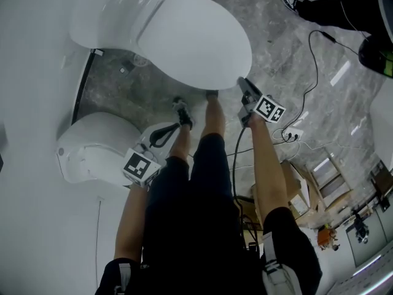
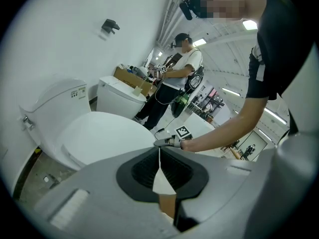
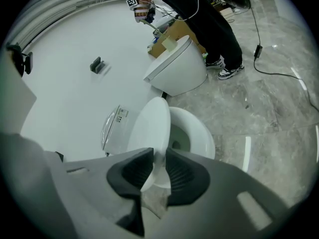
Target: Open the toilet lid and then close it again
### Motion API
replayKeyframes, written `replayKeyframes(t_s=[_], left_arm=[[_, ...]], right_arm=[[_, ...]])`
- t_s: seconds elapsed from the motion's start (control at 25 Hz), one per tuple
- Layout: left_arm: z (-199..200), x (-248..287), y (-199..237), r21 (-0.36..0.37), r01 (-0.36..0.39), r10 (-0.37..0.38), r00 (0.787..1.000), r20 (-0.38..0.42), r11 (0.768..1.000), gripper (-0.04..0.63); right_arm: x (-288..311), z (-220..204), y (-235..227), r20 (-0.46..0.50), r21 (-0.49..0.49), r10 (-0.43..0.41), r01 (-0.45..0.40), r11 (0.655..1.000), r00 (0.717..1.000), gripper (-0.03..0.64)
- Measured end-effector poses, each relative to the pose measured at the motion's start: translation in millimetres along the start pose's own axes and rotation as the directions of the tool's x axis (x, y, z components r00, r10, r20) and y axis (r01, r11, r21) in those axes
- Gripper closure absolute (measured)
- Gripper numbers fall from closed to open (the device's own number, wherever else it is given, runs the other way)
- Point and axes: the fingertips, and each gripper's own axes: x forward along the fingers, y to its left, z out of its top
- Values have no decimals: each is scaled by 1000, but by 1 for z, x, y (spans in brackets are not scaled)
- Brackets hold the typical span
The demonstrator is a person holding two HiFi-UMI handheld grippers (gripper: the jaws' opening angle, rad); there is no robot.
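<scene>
The white toilet lid (image 1: 184, 35) is tilted up off the seat. My right gripper (image 1: 241, 83) is at its front edge. In the right gripper view the lid's edge (image 3: 149, 128) runs between the black pads (image 3: 134, 171) of my right gripper (image 3: 158, 156), which is shut on it, and the bowl (image 3: 192, 133) shows beside it. My left gripper (image 1: 174, 128) hangs lower, near the person's legs and away from the toilet. It (image 2: 159, 156) is shut with nothing in it. From there I see the lid (image 2: 104, 133), the tank (image 2: 55, 103) and the right gripper (image 2: 165, 142).
A second toilet (image 1: 92, 149) stands close on the left. Another person (image 2: 174, 78) stands beyond it with grippers. A black cable (image 1: 313, 72) and a power strip (image 1: 293, 134) lie on the marble floor at right. Cardboard boxes (image 1: 301, 189) stand behind my right arm.
</scene>
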Motion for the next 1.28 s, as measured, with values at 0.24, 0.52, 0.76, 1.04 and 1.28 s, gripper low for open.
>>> replayKeyframes(t_s=[0.24,0.52,0.76,1.04,1.28], left_arm=[[6,-5,-7,2,-8,8,1000,13,1000,578],[18,-14,-12,3,-30,30,999,34,1000,578],[28,-22,-15,8,-55,54,997,46,998,578],[50,-31,-21,23,-80,78,994,78,997,578],[60,-38,-22,15,-108,107,990,91,994,578]], right_arm=[[-7,4,22,-23,-30,9,-10,1000,1000,534],[-13,9,41,-47,-46,10,-12,999,999,535],[-17,14,58,-65,-36,-10,8,999,998,538],[-26,21,84,-89,-29,0,-2,1000,996,545],[-28,26,106,-137,-48,9,-16,999,991,545]])
